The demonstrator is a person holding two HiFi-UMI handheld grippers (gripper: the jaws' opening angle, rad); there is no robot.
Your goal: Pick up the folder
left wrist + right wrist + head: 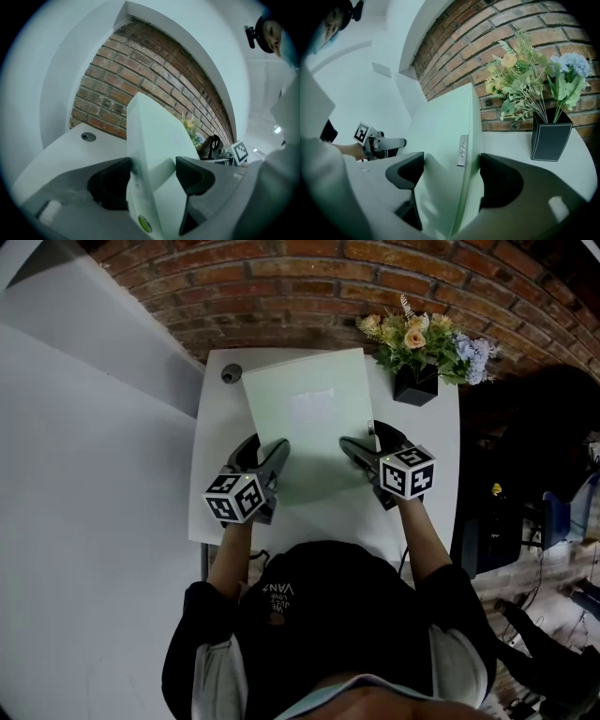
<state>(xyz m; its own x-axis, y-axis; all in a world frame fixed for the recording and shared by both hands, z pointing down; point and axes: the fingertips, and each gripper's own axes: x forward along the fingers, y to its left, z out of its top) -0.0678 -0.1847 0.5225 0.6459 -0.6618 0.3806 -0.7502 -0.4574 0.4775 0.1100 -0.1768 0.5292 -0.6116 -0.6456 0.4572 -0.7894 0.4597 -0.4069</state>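
Though near folder (309,418), flowers (422,338) beyond corner.

Pale-green folder (309,423) — closed, far edge tilted upward — pinched at both sides above the table (217,460).

Head: steeply down on table (216,427) | gripper views: close, facing brick wall (117,89) | shared: folder (309,413)

The folder (309,418) lies over the counter (211,427): left gripper (265,454) on its left edge, right gripper (361,442) on its right, flower pot (416,382) off its far right corner, cable hole (231,373) off its far left.
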